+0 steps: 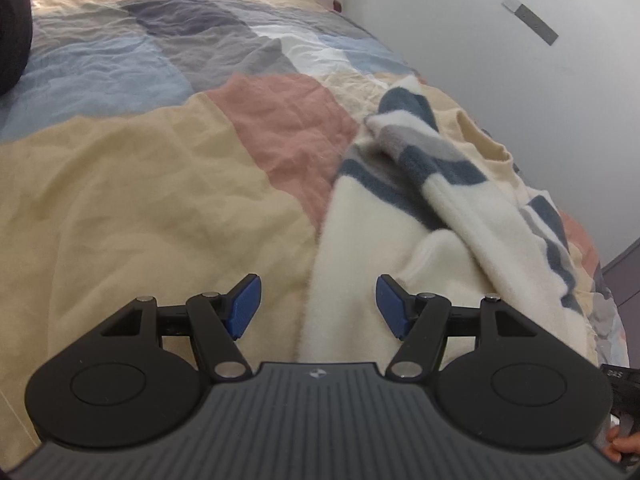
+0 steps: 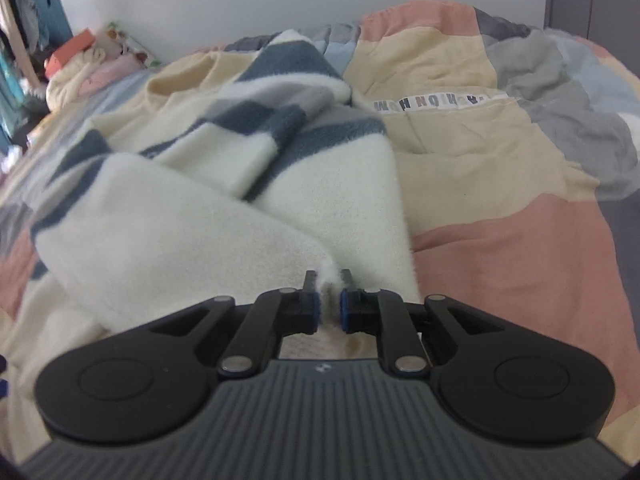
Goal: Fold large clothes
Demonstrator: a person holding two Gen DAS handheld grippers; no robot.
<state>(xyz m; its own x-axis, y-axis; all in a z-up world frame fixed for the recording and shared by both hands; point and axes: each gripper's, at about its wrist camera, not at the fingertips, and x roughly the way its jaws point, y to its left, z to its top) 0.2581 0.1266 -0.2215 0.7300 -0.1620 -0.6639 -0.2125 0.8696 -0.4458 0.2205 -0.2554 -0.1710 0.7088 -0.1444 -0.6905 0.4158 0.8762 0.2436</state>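
A large cream fleece garment with blue and grey stripes lies crumpled on the bed, right of centre in the left wrist view. My left gripper is open and empty, with the garment's near edge lying between its blue pads. In the right wrist view the same garment fills the middle and left. My right gripper is shut on a cream edge of the garment, which bunches up between the fingertips.
The bed carries a patchwork duvet in beige, pink, blue and grey. A white wall runs along the bed's right side. Pillows and soft items pile up at the far end. A dark cushion sits at the left.
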